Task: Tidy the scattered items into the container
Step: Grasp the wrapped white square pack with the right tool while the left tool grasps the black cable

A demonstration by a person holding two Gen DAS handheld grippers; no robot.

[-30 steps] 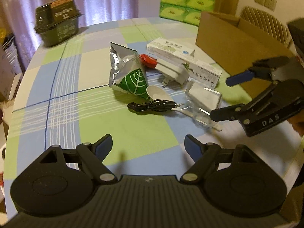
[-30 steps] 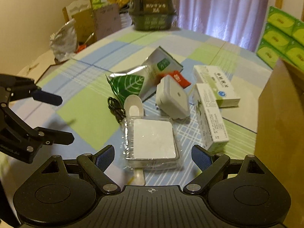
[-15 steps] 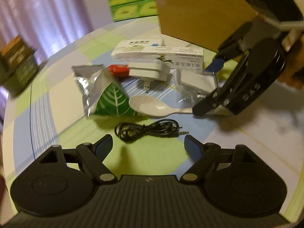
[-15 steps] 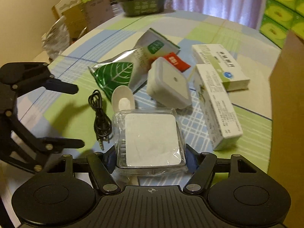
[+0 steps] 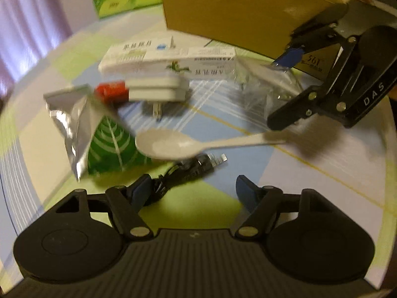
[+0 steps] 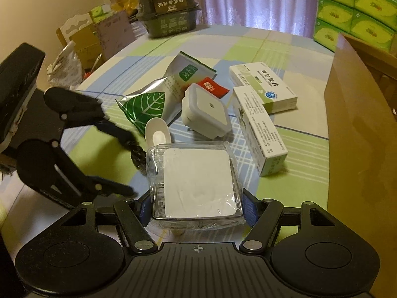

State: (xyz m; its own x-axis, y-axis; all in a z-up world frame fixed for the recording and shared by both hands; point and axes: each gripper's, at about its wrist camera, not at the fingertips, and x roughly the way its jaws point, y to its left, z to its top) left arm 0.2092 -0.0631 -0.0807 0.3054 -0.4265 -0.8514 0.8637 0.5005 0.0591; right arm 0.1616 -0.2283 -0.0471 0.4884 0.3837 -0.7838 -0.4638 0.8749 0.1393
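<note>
The right gripper point(image 6: 197, 204) is clamped on a clear plastic case point(image 6: 196, 183) with a white square insert, held flat between its blue pads; the brown cardboard box point(image 6: 359, 134) stands just to that gripper's right, so the carry looks short and sideways. The left gripper point(image 5: 193, 188) hangs with fingers apart over a coiled black cable point(image 5: 183, 173), which lies just ahead toward its left finger, plug pointing right. Beyond it a white spoon point(image 5: 173, 146) lies crosswise, handle to the right. Foil pouch point(image 6: 148, 104), white adapter point(image 6: 206, 113) and two medicine cartons point(image 6: 260, 124) lie farther ahead on the tablecloth.
</note>
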